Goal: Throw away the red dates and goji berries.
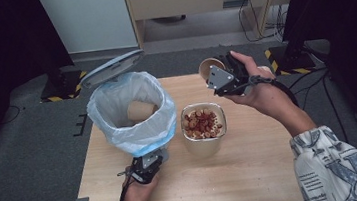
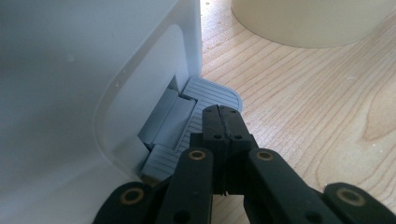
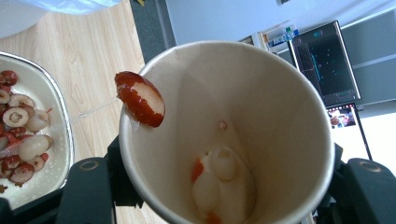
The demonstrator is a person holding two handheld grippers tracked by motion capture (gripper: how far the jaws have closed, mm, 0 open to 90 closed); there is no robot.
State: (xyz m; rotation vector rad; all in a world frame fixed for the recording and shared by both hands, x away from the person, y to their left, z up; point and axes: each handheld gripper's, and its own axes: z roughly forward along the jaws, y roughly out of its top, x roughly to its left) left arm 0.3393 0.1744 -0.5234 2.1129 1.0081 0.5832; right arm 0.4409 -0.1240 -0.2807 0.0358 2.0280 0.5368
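A white pedal bin (image 1: 168,116) lined with a pale blue bag stands at the table's left, its grey lid (image 1: 112,68) raised. A paper cup (image 1: 141,111) lies inside it. My left gripper (image 1: 146,167) is at the bin's foot, shut, its tips (image 2: 223,112) resting on the grey pedal (image 2: 210,95). My right gripper (image 1: 222,78) is held up over the far right of the table, shut on a second paper cup (image 1: 209,67) tilted on its side. Inside that cup (image 3: 271,107) some fruit scraps cling near the bottom, and a red-skinned fruit piece (image 3: 140,99) sticks at its rim.
A cream bowl (image 1: 202,148) of red and white fruit scraps stands mid-table, right of the bin, its rim (image 3: 63,121) below the held cup. The bin wall (image 2: 70,93) is close at my left gripper's left. Bare wood lies in front and to the right.
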